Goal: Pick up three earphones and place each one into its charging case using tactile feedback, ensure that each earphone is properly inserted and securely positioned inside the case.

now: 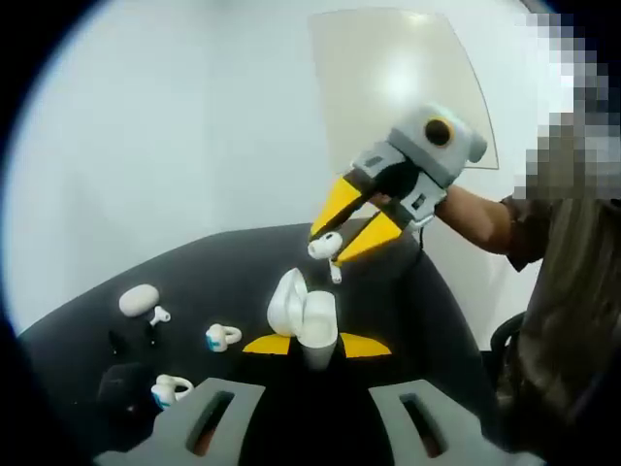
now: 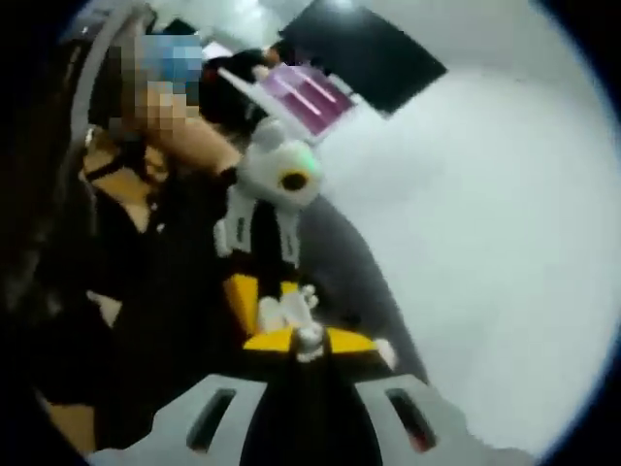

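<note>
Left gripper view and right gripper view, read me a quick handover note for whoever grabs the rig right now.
Left gripper: shut on the open white charging case, held upright over the black table.
Right gripper: shut on a white stem earphone, poised just above the case.
On the table: closed white case, small white earbud beside it, two ear-hook earphones with blue accents.
Done: first earphone picked up.
Left: seat it in the case, then handle the others.
</note>
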The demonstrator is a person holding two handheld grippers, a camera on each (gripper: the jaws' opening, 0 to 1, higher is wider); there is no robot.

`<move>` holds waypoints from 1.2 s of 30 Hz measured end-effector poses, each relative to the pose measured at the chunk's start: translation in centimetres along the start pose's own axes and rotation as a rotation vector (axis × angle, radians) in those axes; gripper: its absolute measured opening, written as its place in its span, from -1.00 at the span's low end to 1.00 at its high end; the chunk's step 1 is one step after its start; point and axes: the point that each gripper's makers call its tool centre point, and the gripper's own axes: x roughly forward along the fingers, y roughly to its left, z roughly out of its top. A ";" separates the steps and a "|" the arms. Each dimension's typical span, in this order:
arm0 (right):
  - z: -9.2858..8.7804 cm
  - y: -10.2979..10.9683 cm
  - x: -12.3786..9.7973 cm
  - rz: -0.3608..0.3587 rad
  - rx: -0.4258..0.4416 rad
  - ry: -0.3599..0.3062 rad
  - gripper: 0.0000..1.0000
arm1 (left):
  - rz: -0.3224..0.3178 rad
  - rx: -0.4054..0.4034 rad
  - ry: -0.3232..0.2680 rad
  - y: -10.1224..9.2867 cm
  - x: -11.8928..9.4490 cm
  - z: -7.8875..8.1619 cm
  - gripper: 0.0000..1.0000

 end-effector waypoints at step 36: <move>-1.2 1.4 1.2 0.171 -0.200 0.048 -0.71 | -0.003 -0.009 0.000 0.0 0.0 0.0 -0.73</move>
